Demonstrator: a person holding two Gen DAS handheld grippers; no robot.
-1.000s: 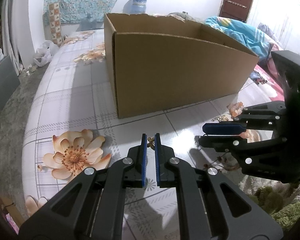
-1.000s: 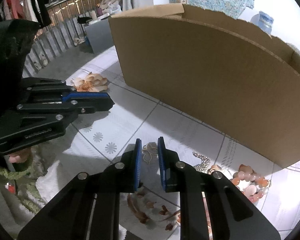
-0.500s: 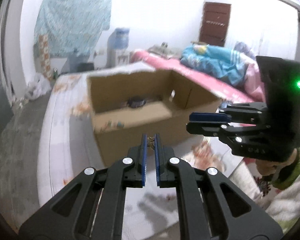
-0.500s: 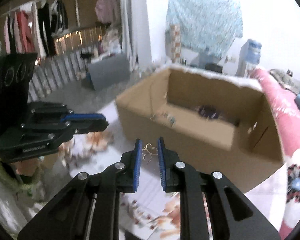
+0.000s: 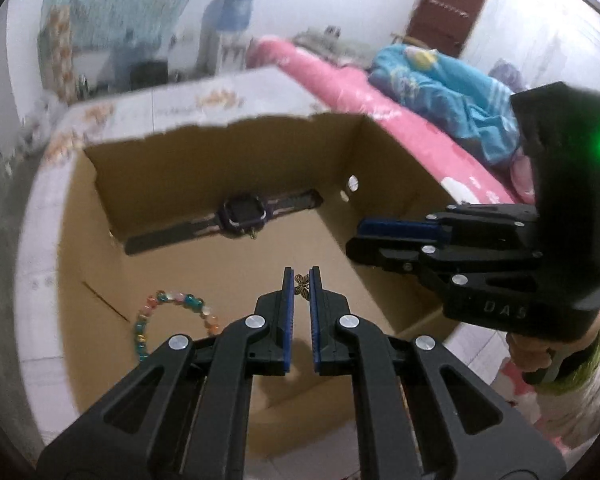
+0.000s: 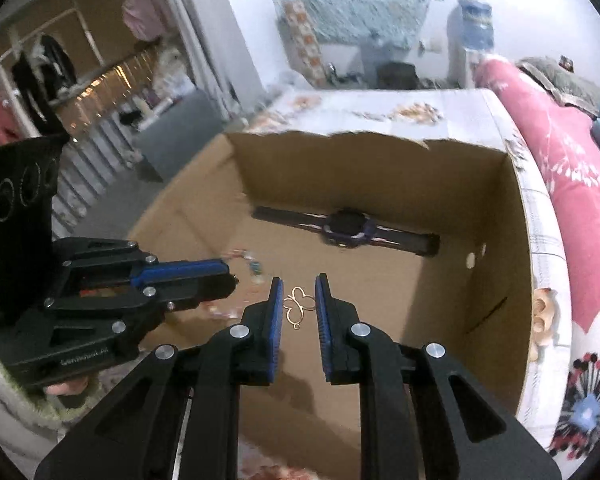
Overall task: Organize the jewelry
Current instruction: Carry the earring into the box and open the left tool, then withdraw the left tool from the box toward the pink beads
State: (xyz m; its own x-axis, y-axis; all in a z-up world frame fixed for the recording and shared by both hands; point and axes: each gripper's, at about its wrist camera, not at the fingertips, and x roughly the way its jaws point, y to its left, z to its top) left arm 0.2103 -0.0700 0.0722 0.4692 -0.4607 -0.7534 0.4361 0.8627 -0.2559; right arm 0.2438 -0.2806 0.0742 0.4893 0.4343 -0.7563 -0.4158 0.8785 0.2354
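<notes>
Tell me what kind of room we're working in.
Most likely a bedroom at home: a bed with pink bedding and a blue blanket, clothes on a rack, a water dispenser.

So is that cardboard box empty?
No. The cardboard box already holds a watch and a beaded bracelet on its floor.

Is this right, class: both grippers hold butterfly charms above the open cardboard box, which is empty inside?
Not empty. The left wrist view shows a watch and a beaded bracelet lying in the cardboard box. Otherwise right: the left gripper and right gripper each hold a butterfly charm.
</notes>
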